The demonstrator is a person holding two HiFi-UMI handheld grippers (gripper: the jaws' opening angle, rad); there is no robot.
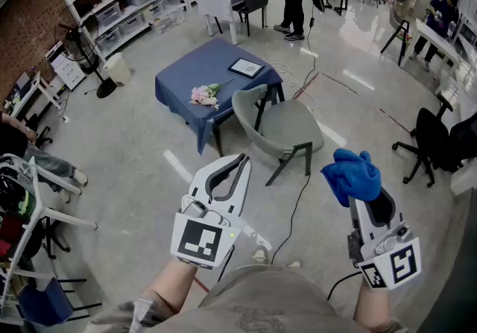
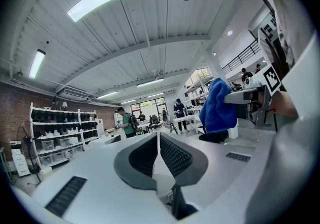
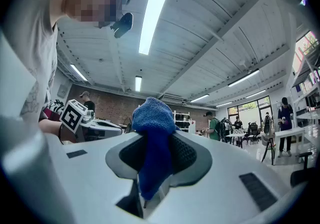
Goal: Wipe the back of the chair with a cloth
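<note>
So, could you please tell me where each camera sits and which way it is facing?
Head view: on the person's head, looking steeply down at the grey chair; both forearms, left gripper and right gripper show.
Left gripper view: on the left gripper, looking along its shut jaws across the room; the shirt shows right.
Right gripper view: on the right gripper, looking past the blue cloth clamped in its jaws; the shirt shows left.
Shared: each gripper view shows the other gripper.

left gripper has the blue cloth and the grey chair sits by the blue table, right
No: the right gripper has the blue cloth, clamped between its jaws in the right gripper view; the grey chair sits by the blue table.
</note>
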